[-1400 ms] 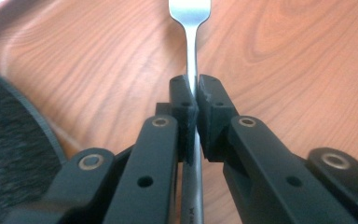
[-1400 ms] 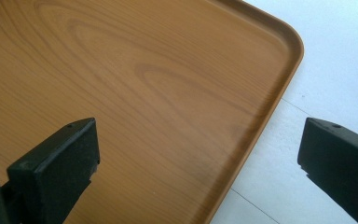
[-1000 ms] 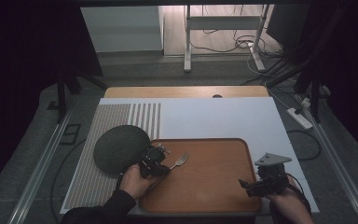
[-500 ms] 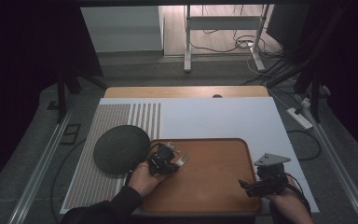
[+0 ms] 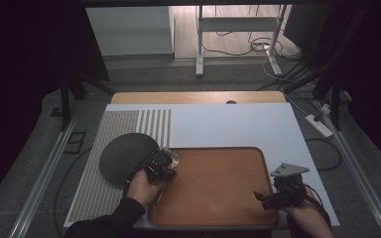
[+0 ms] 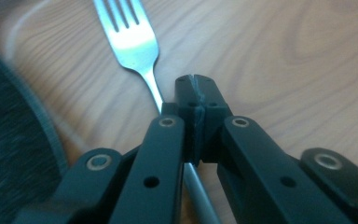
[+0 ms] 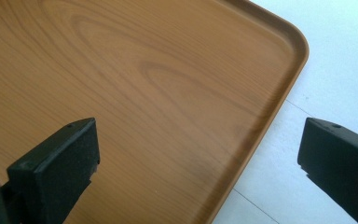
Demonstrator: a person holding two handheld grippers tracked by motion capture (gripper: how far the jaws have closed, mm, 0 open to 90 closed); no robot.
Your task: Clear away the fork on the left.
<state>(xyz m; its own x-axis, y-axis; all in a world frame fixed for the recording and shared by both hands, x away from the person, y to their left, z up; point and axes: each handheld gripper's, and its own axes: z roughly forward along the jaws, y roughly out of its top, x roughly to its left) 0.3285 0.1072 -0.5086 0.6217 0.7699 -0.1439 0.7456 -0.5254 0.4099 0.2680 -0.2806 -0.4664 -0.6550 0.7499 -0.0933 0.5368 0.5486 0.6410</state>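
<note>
A silver fork (image 6: 130, 42) points away from me over the wooden tray (image 6: 284, 56). My left gripper (image 6: 196, 84) is shut on the fork's handle, just behind the head. In the high view this gripper (image 5: 166, 162) sits at the tray's (image 5: 218, 198) left rim, beside a dark round plate (image 5: 121, 156). My right gripper (image 5: 264, 197) stands open over the tray's near right corner (image 7: 289, 51). Nothing is between its pads (image 7: 65, 154).
The tray lies on a white mat (image 5: 228, 124) with a striped left part. The dark plate (image 6: 9, 140) overlaps the stripes left of the tray. Behind the table are floor cables and a power strip (image 5: 320, 124).
My left gripper went right along the fork, then came back left toward the dark plate, and the fork's head now lies farther left. The right gripper has kept still.
</note>
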